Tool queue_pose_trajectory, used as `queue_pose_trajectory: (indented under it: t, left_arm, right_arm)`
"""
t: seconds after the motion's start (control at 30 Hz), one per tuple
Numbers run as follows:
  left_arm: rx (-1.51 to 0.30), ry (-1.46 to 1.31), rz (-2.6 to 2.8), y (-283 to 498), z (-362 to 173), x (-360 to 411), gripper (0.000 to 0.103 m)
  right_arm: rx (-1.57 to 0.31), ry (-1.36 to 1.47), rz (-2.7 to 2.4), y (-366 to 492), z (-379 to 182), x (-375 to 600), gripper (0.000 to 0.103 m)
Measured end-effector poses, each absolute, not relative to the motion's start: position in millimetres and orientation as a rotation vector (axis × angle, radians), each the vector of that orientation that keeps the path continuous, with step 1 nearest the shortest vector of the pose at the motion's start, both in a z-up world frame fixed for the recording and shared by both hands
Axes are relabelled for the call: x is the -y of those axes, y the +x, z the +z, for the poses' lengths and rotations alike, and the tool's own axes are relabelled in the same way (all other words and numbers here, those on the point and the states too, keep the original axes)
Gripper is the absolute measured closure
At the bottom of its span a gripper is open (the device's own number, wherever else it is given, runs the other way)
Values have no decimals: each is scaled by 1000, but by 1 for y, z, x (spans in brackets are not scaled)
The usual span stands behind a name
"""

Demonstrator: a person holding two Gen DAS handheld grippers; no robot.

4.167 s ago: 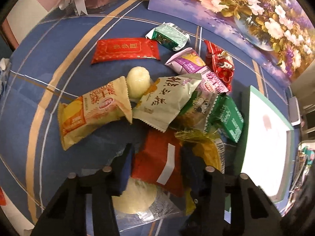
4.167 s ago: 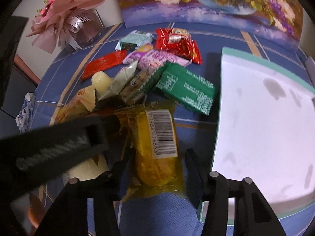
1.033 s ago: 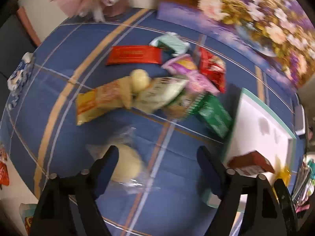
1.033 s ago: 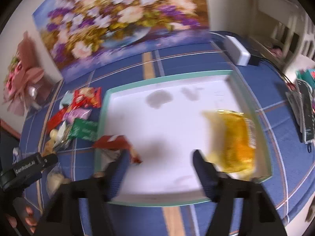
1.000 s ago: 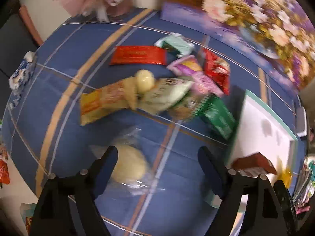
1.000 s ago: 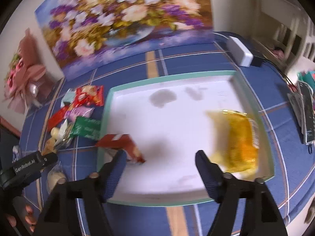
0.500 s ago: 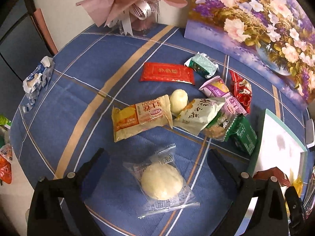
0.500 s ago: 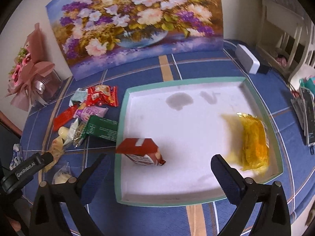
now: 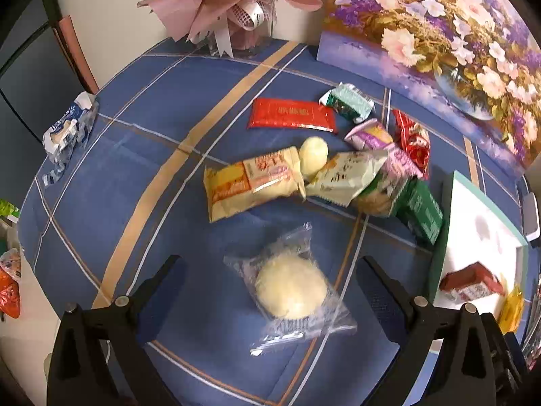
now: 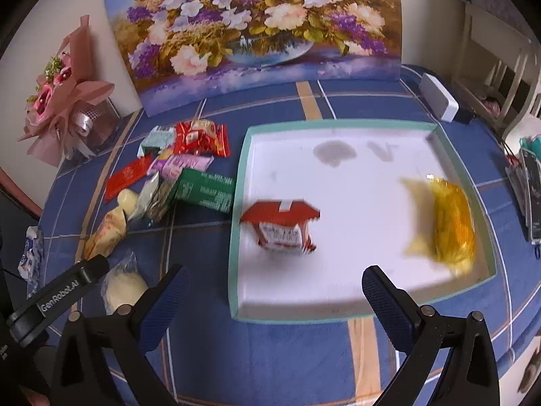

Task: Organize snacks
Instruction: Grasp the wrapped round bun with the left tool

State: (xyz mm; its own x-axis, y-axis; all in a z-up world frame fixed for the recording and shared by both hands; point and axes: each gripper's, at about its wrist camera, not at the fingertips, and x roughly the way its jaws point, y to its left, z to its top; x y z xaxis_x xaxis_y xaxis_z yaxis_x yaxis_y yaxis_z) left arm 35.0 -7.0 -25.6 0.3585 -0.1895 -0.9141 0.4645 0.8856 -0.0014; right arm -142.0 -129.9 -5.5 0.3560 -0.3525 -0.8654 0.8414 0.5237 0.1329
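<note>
Both grippers have just been opening and now stand wide apart with nothing between their fingers. The left gripper (image 9: 267,277) hangs above a clear-wrapped pale bun (image 9: 290,284) lying on the blue tablecloth (image 9: 135,128), its pads clear of the wrapper on either side. The right gripper (image 10: 270,291) hovers over the near edge of the white tray (image 10: 236,237) with a teal rim

2 snacks lie inside the tray: a red packet (image 10: 280,226) near its left wall and a yellow packet (image 10: 449,220) near its right wall, well apart from each other. The rest remain on the cloth left of the tray in a loose heap: a green packet (image 10: 203,191) just beside the tray, a long yellow-cream packet (image 9: 252,182), a cream packet (image 9: 345,177), a small pale ball (image 9: 313,152), a flat red packet (image 9: 292,115), a mint-green packet (image 9: 350,103), a pink-purple packet (image 10: 181,164) and a red printed packet (image 10: 203,138)

Behind them stand a flower painting (image 10: 257,30) and a pink bouquet (image 10: 64,94)
</note>
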Motion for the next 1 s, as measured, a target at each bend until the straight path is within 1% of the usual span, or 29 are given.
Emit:
queue_pose_trajectory:
  t: [0.33,0.5,0.8,1.0]
  left_arm:
    - [-1211,269,-413,29,-42,-11,3]
    - [-1271,240,-407,32,-52,-15,3]
    - [-1268,240,-439,33,-52,-5,3]
    - [-1305,228,-448,40,-61,3,3]
  right_arm:
    - [-923,702,-884,-161,-15,120,0]
    - [-963,690,-872,-157,-22,115,0]
    - [-1000,647,-846,-143,-25,113,0]
    - [-1020,631,-835,-136,-26,115,0]
